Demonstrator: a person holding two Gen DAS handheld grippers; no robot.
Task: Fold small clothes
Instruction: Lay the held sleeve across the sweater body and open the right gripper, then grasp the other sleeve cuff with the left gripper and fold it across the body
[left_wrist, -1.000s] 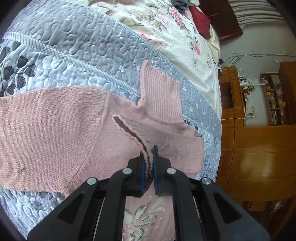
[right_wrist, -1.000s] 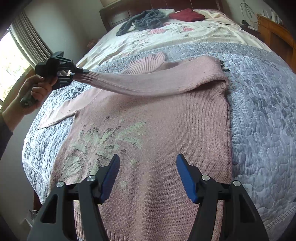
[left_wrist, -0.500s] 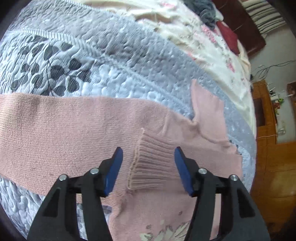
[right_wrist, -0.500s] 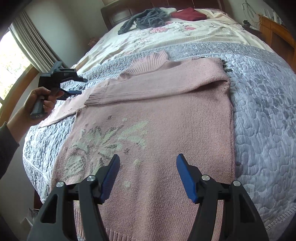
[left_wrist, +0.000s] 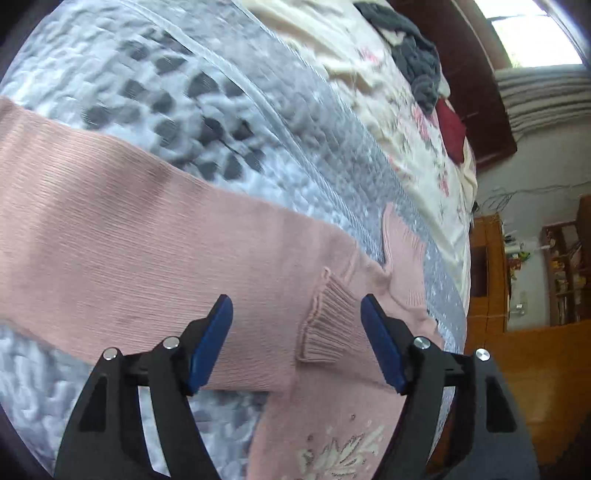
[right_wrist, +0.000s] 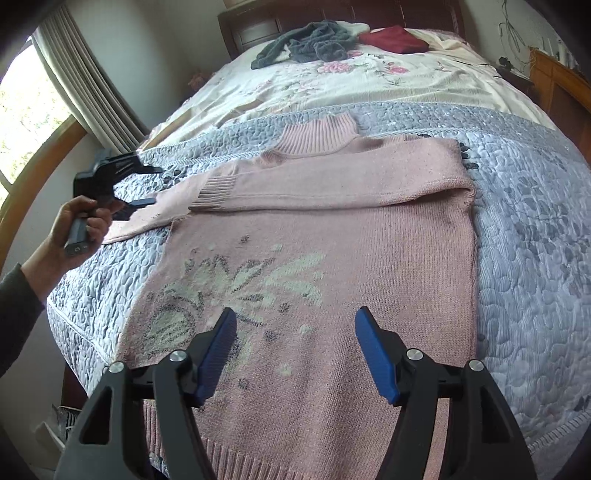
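Left wrist view
- left gripper (left_wrist: 295, 343): jaws spread wide, nothing between them, just hanging over the pink knit.
- ribbed cuff (left_wrist: 327, 321): lying flat on the sweater, right in the gap between the two blue pads but not touching either one.
- sweater (left_wrist: 129, 236): pink; one sleeve runs off toward the left edge of the frame across the quilt.
- collar (left_wrist: 402, 251): ribbed neck poking out past the cuff, toward the floral sheet.
- quilt (left_wrist: 229, 107): grey-blue with dark leaf shapes, a bit blurry here.

Right wrist view
- right gripper (right_wrist: 295, 354): also wide open and empty, sitting above the lower half of the sweater (right_wrist: 332, 280), over the pale flower pattern (right_wrist: 236, 284).
- sweater spot: spread front-up on the quilt (right_wrist: 535, 229) across the foot end of the bed, hem near the closest edge, collar (right_wrist: 317, 138) pointing toward the headboard.
- folded sleeve (right_wrist: 332, 184): laid across the chest, its cuff (right_wrist: 216, 188) ending near the left-hand shoulder.
- other sleeve (right_wrist: 147, 218): sticks out toward the left edge of the bed.
- left gripper (right_wrist: 144, 186): held in a hand (right_wrist: 75, 229) at that bed edge, jaws apart, beside the outstretched sleeve.
- up by the headboard: a grey garment (right_wrist: 306, 44) and a dark red one (right_wrist: 395, 38).
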